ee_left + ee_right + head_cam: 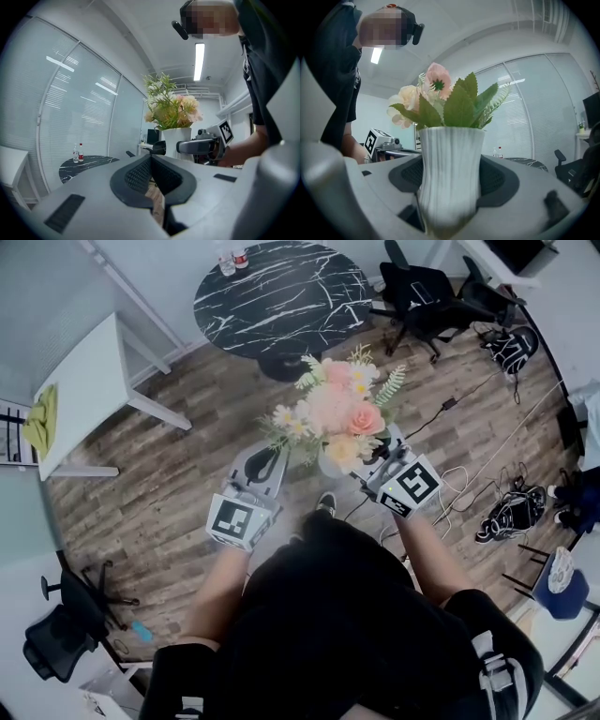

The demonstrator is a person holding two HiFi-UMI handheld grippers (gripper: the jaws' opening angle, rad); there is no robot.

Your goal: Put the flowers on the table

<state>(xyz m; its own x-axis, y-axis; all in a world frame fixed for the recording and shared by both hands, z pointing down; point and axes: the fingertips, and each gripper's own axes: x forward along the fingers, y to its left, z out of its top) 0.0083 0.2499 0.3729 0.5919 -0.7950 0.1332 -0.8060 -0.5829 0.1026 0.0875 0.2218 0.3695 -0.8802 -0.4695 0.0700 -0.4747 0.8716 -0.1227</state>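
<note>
Your right gripper (pixel 375 463) has its jaws clamped on the white ribbed vase (pixel 450 173), gripping it low on the body. The vase sits upright between the dark pads (pixel 501 180). The flowers (pixel 336 409) stick out the top: pink and cream blooms with green leaves. You're carrying them in the air in front of you, above the wood floor (pixel 169 474), not on any surface.

Your left gripper (pixel 265 460) is just beside the bunch on its left and isn't touching it. Its jaws are pressed together with nothing between them. Only a thin sliver of floor shows lower down between the pads.

The round black table (pixel 272 296) with white veins is ahead of you, well apart from the flowers. Two small bottles (pixel 234 259) stand at its far edge. A white desk (pixel 84 381) is off to your left with a yellow cloth (pixel 41 420) just beside it. Black chairs (pixel 427 296) are at the far right, and there are cables and a pair of shoes (pixel 511 512) on the floor to your right.
</note>
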